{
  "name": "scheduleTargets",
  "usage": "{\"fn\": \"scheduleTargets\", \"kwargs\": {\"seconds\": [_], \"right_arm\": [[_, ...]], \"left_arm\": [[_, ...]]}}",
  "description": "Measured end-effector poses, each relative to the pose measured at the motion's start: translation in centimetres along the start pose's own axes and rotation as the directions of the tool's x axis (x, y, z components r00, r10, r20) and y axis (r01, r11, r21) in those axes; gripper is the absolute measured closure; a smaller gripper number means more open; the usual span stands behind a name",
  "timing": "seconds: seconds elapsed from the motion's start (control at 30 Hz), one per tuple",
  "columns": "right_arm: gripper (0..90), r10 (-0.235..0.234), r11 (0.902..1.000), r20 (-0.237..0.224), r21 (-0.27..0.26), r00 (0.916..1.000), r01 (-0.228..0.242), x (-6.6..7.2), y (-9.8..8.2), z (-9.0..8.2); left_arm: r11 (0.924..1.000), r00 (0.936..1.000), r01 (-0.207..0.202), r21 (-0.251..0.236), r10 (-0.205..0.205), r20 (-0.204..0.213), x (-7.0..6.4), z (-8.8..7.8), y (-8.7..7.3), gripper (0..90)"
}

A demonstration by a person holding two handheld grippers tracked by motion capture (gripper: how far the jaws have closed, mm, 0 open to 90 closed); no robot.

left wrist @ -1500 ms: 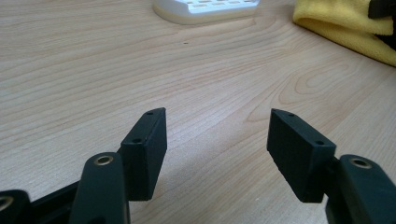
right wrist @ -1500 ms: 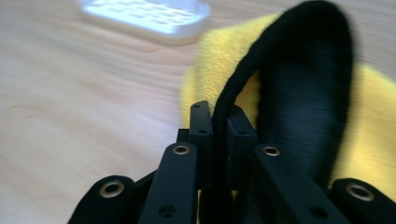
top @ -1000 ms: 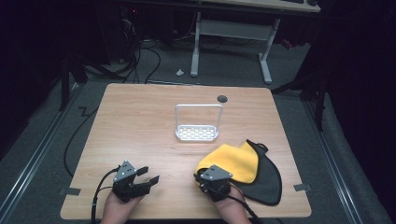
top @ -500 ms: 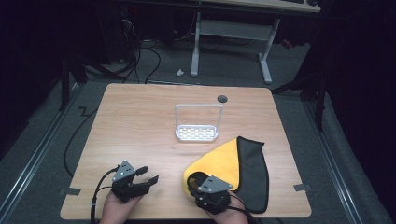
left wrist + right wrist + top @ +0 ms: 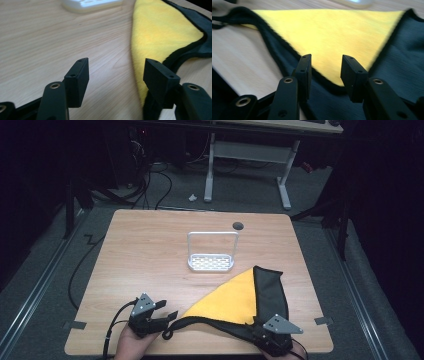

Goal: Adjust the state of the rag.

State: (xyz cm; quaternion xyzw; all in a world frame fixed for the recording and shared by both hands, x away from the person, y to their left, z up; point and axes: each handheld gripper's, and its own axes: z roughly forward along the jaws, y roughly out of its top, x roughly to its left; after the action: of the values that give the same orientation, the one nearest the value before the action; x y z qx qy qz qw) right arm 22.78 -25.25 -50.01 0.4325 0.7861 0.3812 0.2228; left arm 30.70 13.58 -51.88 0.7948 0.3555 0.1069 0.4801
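Note:
A yellow cloth (image 5: 235, 300) with a black backing and black hem lies spread as a triangle on the front right of the wooden table (image 5: 150, 250). Its thin black edge stretches left to my left gripper (image 5: 166, 309). That gripper stands open in the left gripper view (image 5: 116, 67), its right jaw over the edge of the cloth (image 5: 160, 30). My right gripper (image 5: 272, 332) is at the front right edge, over the cloth's near corner. Its jaws (image 5: 325, 67) have just been opening and hover above the yellow cloth (image 5: 332, 32) without pressing on it.
A small white rack (image 5: 211, 263) with a wire hoop stands at mid-table, just behind the cloth's far tip. A round cable hole (image 5: 238, 225) sits near the far edge. Tape marks (image 5: 75, 325) lie at the front corners. A desk frame (image 5: 250, 155) stands beyond.
The right gripper let go of the cloth and moved right along the front edge. The cloth went from a bunched fold to a wide flat triangle. The left gripper stayed put.

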Motion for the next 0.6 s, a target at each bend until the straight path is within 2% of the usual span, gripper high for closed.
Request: {"fn": "scheduleTargets", "kwargs": {"seconds": [0.17,0.27,0.3,0.4,0.47,0.5,0.53,0.57,0.6], "right_arm": [[62.5,0.056,0.9984,0.067,-0.001,0.9962,-0.056,-2.7,-1.0,-0.4],[62.8,0.101,0.9948,0.081,0.004,0.9916,-0.102,-3.6,-1.4,-0.4],[62.7,0.097,0.9951,0.090,0.007,0.9912,-0.098,-3.7,-1.5,-0.3],[63.3,0.102,0.9941,0.125,0.024,0.9868,-0.106,-4.1,-1.8,0.0],[63.7,0.117,0.9922,0.144,0.028,0.9826,-0.122,-4.6,-2.1,0.0],[64.3,0.131,0.9896,0.149,0.039,0.9801,-0.138,-5.0,-2.3,0.1],[64.3,0.131,0.9896,0.149,0.039,0.9801,-0.138,-5.0,-2.3,0.1],[64.4,0.135,0.9887,0.153,0.045,0.9790,-0.143,-5.2,-2.4,0.2],[64.4,0.134,0.9885,0.155,0.048,0.9787,-0.143,-5.2,-2.5,0.3]], "left_arm": [[0.9971,0.9961,-0.075,0.009,0.074,0.048,-1.6,0.6,1.9,38.7],[0.9962,0.9920,-0.087,0.002,0.086,0.093,-2.9,1.7,3.1,40.1],[0.9949,0.9900,-0.101,0.003,0.100,0.100,-3.3,2.2,3.4,40.5],[0.9861,0.9806,-0.157,0.054,0.149,0.128,-4.7,3.9,3.7,42.9],[0.9746,0.9742,-0.196,0.109,0.180,0.136,-5.3,4.9,3.4,45.8],[0.9678,0.9730,-0.211,0.137,0.195,0.123,-5.6,5.3,3.1,52.4],[0.9632,0.9724,-0.219,0.156,0.202,0.118,-5.6,5.6,2.9,52.4],[0.9608,0.9714,-0.222,0.166,0.203,0.123,-5.6,5.7,2.6,63.1],[0.9583,0.9720,-0.224,0.178,0.206,0.113,-5.6,5.8,2.5,69.7]]}}
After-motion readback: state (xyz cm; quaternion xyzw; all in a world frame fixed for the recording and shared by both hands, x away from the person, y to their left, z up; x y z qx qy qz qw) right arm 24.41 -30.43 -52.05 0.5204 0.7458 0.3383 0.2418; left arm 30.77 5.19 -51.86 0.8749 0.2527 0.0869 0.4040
